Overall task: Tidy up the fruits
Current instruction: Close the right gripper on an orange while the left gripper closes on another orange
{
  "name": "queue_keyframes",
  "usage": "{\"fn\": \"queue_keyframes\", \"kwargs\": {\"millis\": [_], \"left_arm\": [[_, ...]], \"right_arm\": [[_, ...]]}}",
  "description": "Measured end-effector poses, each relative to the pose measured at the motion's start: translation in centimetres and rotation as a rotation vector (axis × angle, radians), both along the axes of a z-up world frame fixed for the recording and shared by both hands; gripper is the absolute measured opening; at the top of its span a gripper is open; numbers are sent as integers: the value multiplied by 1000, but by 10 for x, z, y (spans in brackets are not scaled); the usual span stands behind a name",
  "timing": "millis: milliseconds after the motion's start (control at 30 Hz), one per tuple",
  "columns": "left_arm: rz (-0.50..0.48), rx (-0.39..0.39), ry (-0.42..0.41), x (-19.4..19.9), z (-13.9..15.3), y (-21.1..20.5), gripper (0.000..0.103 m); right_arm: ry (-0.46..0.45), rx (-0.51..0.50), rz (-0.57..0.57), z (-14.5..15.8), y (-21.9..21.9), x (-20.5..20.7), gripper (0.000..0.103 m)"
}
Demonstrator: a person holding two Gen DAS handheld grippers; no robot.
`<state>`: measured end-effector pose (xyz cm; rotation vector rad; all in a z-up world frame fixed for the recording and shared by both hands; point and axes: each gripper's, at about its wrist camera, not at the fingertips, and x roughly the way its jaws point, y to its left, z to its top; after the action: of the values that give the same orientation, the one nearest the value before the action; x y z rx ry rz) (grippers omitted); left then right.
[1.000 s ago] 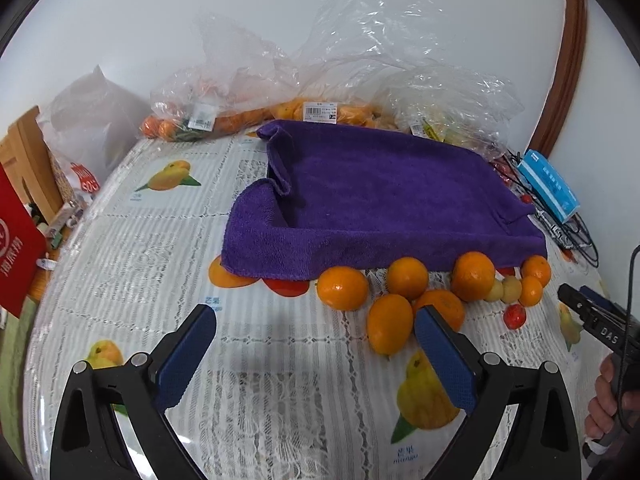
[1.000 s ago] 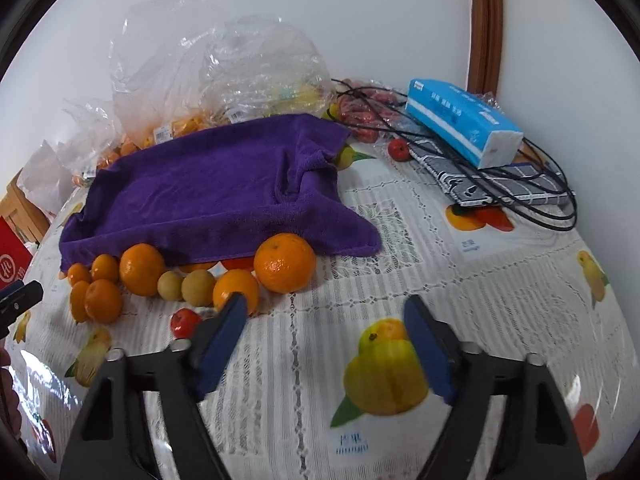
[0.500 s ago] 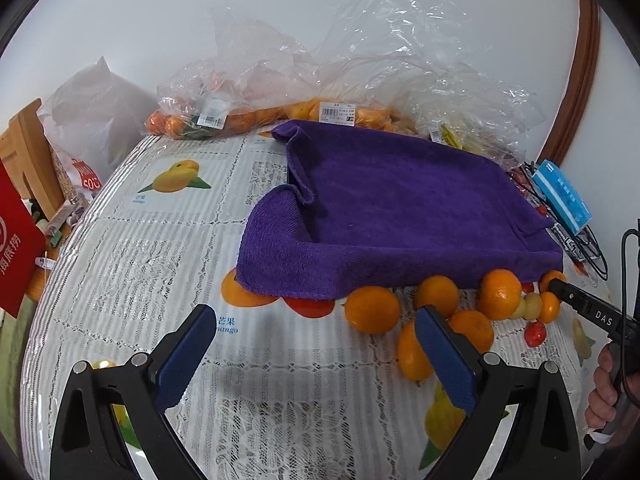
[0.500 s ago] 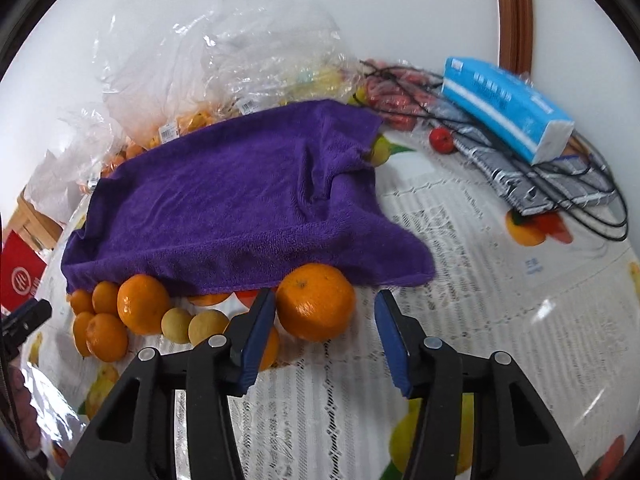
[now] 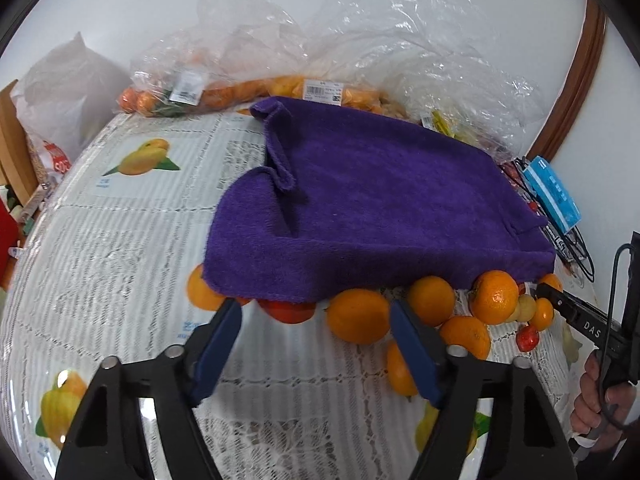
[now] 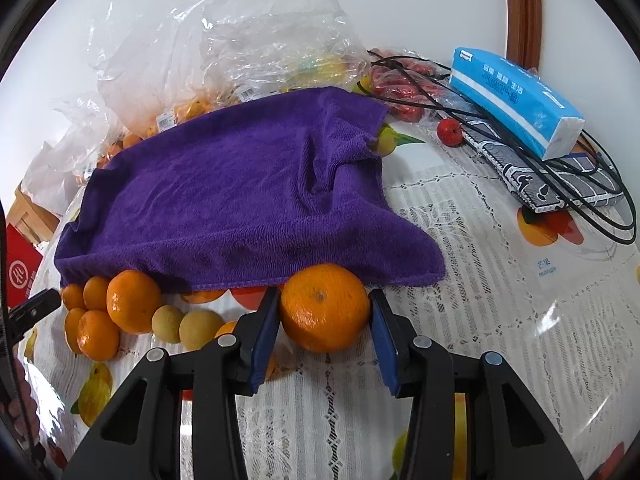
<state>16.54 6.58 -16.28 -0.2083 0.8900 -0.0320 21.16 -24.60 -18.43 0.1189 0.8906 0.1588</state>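
Observation:
A purple towel (image 5: 380,200) lies on the fruit-print tablecloth, with a row of oranges and small fruits along its near edge. My right gripper (image 6: 324,294) has its closing jaws around the largest orange (image 6: 324,312), and both blue pads touch its sides. My left gripper (image 5: 315,306) is also closing, its tips at the towel's hem. An orange (image 5: 358,316) sits just beyond them, by the right finger (image 5: 412,344), and is not gripped. Further oranges (image 6: 132,300), pale round fruits (image 6: 168,322) and a small red fruit (image 5: 527,337) lie between the two grippers.
Clear plastic bags of fruit (image 5: 280,88) line the wall behind the towel. A blue tissue pack (image 6: 516,116), black cables (image 6: 592,200) and a patterned pouch (image 6: 532,184) crowd the back right. A red box (image 6: 20,276) stands at the left edge. A hand (image 5: 600,400) holds the right gripper.
Both grippers moved forward and down to the fruit row. The right jaws narrowed onto the big orange. The left jaws narrowed from wide open to about half.

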Motion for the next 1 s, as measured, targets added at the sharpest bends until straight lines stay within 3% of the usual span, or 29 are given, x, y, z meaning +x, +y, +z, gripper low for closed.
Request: {"fn": "queue_keyframes", "kwargs": {"millis": [367,433,533,833,1000], "left_arm": [[-47,-17,35,12,-17,-15,61],[-50,-7,32,13,-16,-16,56],[-75,-8,34,13,-17,-19,38],[-60,-32,30,4,-11,-13,38],[-44,-39,13,-6,0,-6,27]], "right_arm": [[-7,-50,16,-3,-2,-2,45],[-29,-83,24,-3,3,-4,44],[-45,-93,25,-4,4,-6,44],[-61,-63,2,3,-8,-14,43],[-88,-67,-1,14,-10,-23,43]]}}
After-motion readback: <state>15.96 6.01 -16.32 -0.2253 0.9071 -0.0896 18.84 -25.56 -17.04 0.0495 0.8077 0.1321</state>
